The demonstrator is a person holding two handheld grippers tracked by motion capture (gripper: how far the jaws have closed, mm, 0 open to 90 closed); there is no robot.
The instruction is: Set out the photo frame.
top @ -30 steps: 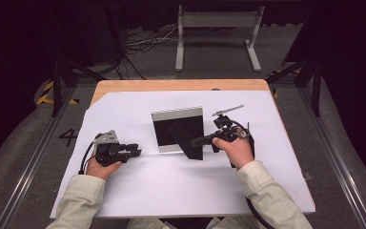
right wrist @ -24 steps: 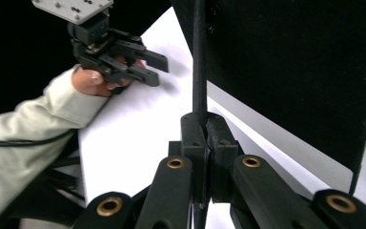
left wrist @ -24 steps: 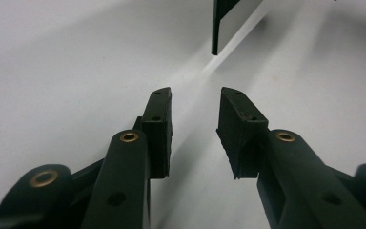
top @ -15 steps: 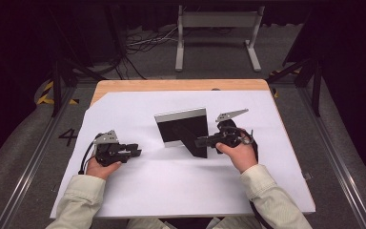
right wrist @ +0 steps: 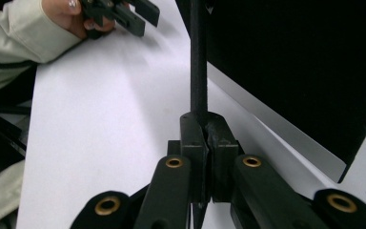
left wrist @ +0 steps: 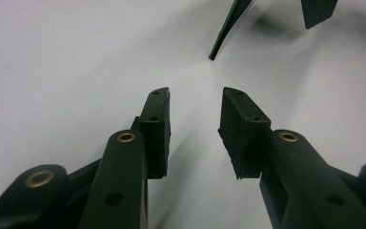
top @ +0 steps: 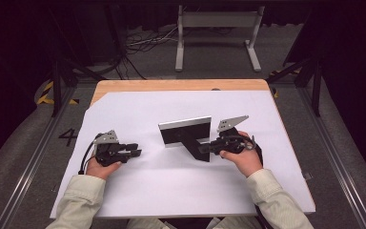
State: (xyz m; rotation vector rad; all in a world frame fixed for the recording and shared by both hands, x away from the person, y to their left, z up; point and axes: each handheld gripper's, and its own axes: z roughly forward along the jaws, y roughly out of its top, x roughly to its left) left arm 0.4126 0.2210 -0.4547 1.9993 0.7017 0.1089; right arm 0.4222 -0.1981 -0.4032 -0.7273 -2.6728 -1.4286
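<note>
Right gripper (top: 208, 147) is clamped on the black stand flap of the picture frame (top: 185, 131), mid-tabletop. Looks light and stiff but breakable; grab the frame's edge. Left gripper (top: 134, 152) sits apart, empty.

Person is wearing pale beige-grey long sleeves (top: 83, 195), cuffs ending at the wrists. Left gripper (top: 134, 153) and right gripper (top: 204, 149) are showing matte black bodies, each topped by a grey three-cornered plate (top: 232, 123) with small dark holes. A black cable (top: 86, 155) is looping off the left one. Jaws are showing brass-ringed pivot holes (left wrist: 126, 137), flat black pads (left wrist: 155, 131) with tiny screw holes.
</note>
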